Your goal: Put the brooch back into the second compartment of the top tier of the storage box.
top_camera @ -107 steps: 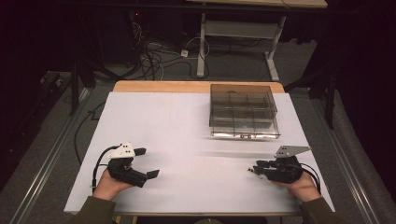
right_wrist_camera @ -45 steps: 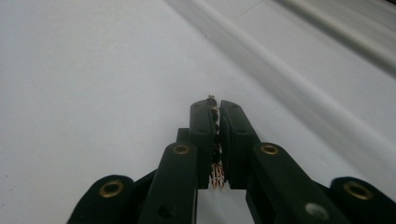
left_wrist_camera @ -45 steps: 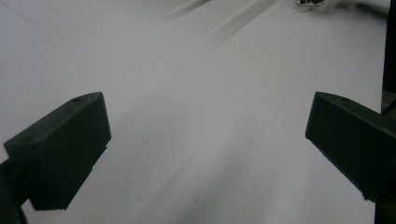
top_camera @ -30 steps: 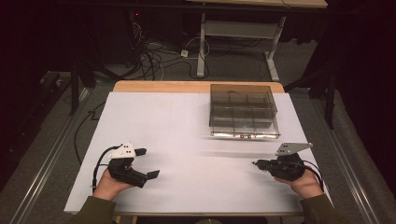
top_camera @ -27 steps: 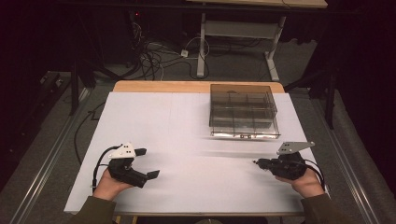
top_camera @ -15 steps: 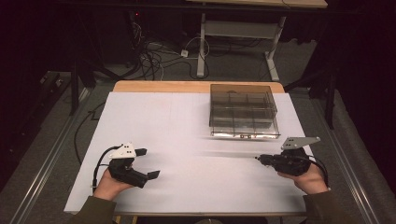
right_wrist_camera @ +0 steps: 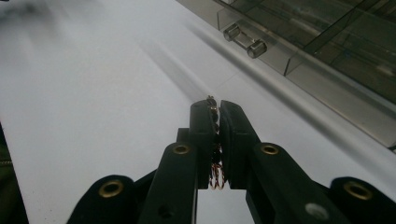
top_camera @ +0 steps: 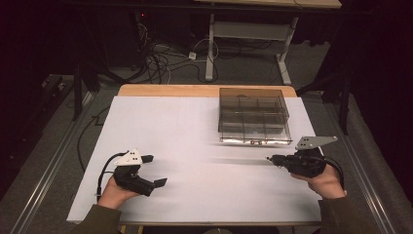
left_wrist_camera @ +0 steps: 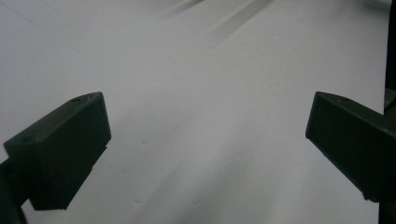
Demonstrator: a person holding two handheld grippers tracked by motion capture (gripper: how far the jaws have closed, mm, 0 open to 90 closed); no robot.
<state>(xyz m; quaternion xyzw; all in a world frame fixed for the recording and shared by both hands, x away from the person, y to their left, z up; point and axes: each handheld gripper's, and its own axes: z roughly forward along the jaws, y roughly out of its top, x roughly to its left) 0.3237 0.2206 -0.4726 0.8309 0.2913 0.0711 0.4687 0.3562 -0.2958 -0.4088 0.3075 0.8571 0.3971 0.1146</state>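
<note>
High view: a white table [top_camera: 204,146] takes up the middle of the frame, with a dark floor and tangled cables beyond its far edge. A clear smoke-tinted plastic organizer box [top_camera: 253,115] with divided compartments stands at the upper right of the tabletop.

At the lower left of the frame, a hand holds the left gripper [top_camera: 151,170] low over the bare white surface. Its jaws are spread wide, with nothing between them. In the left gripper view, the two black pads [left_wrist_camera: 65,149] stand far apart at the left and right edges of the frame, with plain white table between them.

At the lower right of the high view, another hand holds the right gripper [top_camera: 271,159] just in front of the box, pointing toward the left of the frame. In the right gripper view, its jaws are pressed together on a small thin piece of jewellery [right_wrist_camera: 215,140] made of fine gold-coloured links or wire. The piece peeks out at the fingertips and shows again as small loops lower down between the pads. The box's latch [right_wrist_camera: 244,40] sits in the upper middle of that view, near the gripper but apart from it.
</note>
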